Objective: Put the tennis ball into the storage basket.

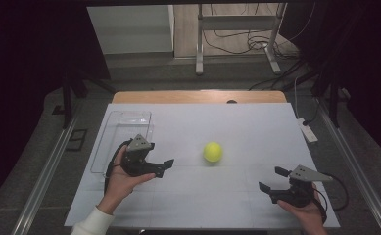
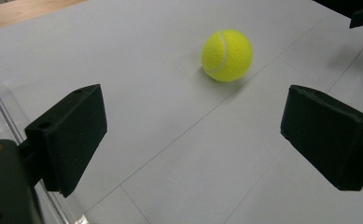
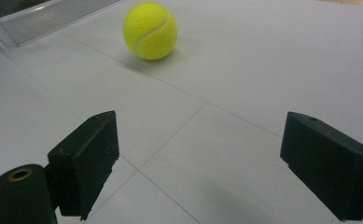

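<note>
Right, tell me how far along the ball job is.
Nothing looks done yet: the ball sits loose on the white mat, and the clear tray holds nothing. In hand: the left gripper, jaws open, points at the ball. Left: grasp it, likely move it to the tray. The right gripper waits open.

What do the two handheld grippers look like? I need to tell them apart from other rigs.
Both the left gripper and right gripper are black with two blocky jaws, a grey three-cornered plate on top and a black cable. The left arm wears a white sleeve.
</note>
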Demonstrator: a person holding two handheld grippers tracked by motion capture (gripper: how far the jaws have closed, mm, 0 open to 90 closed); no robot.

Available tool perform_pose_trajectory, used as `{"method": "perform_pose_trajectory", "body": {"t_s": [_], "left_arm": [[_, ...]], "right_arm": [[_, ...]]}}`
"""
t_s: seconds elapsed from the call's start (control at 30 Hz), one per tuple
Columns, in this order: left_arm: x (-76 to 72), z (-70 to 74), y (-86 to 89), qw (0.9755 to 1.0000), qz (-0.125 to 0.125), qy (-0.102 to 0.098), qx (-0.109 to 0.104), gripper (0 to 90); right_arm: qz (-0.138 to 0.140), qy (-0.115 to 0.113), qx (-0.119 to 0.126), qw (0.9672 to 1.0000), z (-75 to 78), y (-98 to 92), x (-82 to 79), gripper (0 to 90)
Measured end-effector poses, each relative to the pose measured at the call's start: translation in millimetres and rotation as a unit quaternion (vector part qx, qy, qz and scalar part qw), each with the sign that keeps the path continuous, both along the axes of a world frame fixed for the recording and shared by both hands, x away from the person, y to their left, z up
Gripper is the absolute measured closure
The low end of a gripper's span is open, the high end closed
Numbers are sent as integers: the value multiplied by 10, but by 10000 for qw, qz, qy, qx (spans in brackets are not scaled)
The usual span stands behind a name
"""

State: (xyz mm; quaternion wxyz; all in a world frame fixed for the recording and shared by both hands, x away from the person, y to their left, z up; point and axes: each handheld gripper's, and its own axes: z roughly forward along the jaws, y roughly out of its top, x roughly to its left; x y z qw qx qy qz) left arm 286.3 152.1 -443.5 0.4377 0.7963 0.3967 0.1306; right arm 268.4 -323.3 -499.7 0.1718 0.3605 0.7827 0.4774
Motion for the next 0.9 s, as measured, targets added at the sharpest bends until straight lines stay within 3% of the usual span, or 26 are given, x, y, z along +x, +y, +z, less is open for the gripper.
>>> {"method": "perform_pose_trajectory", "body": {"t_s": [0.9], "left_arm": [[119, 32, -180, 9996, -256, 52, 41, 85]], "right_arm": [[1, 22, 13, 10000, -7, -6, 11, 119]]}}
